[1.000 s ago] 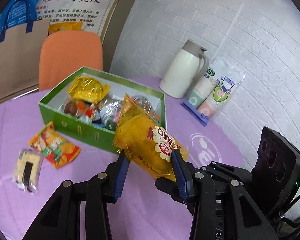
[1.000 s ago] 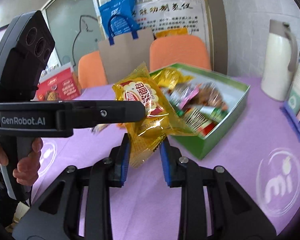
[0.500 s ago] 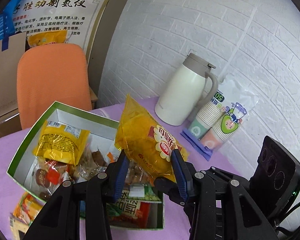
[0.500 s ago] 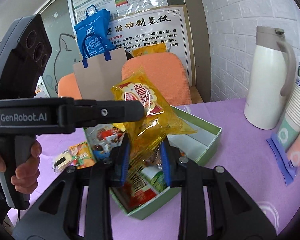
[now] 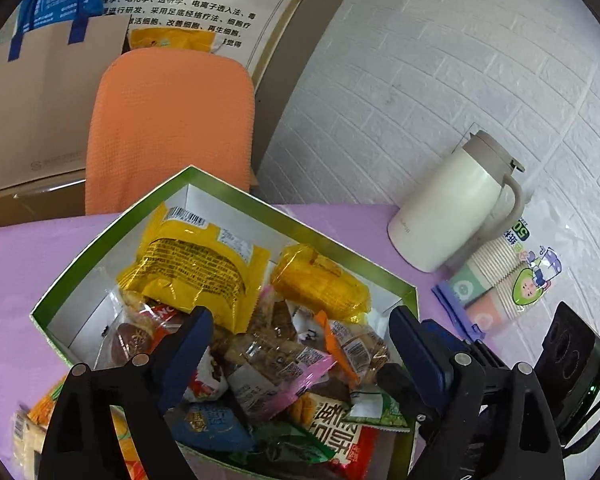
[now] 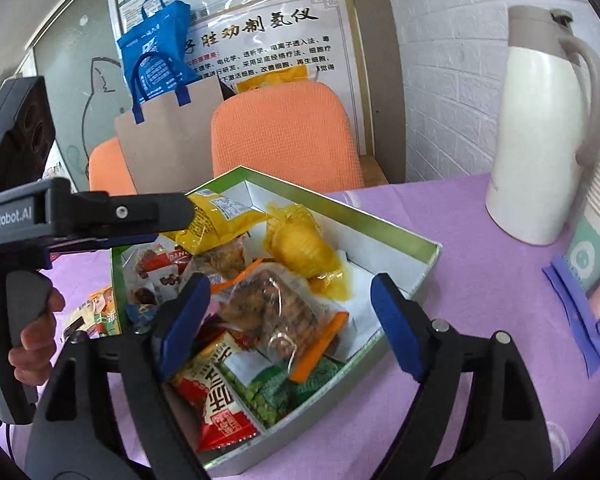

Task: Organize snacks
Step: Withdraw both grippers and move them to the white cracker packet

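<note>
In the left wrist view, the left gripper (image 5: 300, 340) is hovering over the green box (image 5: 112, 224), jaws spread wide and holding nothing. The yellow cake pack (image 5: 320, 284) is lying inside, toward the far right corner. Lifting straight up looks wisest, so the fingers are not snagging the heaped wrappers. More snacks (image 5: 32, 432) are waiting on the purple cloth left of the box.

In the right wrist view, the right gripper (image 6: 288, 320) is likewise gaping empty above the box (image 6: 428, 264), angled downward. A hand (image 6: 32, 336) is gripping the left tool's handle, level over the box's left edge.
</note>
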`<move>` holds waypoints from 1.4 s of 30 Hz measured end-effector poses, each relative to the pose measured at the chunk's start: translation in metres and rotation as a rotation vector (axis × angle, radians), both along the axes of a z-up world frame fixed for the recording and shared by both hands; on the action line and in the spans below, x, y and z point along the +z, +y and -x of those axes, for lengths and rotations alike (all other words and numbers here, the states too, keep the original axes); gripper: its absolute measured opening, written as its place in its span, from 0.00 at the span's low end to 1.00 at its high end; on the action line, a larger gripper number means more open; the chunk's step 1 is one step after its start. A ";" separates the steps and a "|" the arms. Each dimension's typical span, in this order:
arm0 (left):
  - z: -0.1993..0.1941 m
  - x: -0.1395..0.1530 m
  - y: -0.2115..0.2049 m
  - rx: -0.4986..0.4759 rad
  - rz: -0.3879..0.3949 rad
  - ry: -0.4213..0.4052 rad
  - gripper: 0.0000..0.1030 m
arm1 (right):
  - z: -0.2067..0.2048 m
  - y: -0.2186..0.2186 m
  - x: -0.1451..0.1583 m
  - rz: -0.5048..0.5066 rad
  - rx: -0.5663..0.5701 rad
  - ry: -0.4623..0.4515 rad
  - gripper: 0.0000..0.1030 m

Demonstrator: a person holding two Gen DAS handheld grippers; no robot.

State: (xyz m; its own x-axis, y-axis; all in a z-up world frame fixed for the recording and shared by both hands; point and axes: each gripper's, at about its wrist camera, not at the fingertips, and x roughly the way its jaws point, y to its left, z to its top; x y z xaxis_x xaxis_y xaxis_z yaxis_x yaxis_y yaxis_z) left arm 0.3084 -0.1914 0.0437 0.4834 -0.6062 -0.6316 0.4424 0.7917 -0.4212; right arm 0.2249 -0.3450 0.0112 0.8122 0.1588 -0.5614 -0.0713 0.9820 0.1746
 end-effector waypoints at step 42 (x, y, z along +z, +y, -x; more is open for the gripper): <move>0.132 -0.041 0.221 0.205 -0.241 -0.093 0.98 | 0.087 0.188 -0.013 0.046 0.317 0.172 0.80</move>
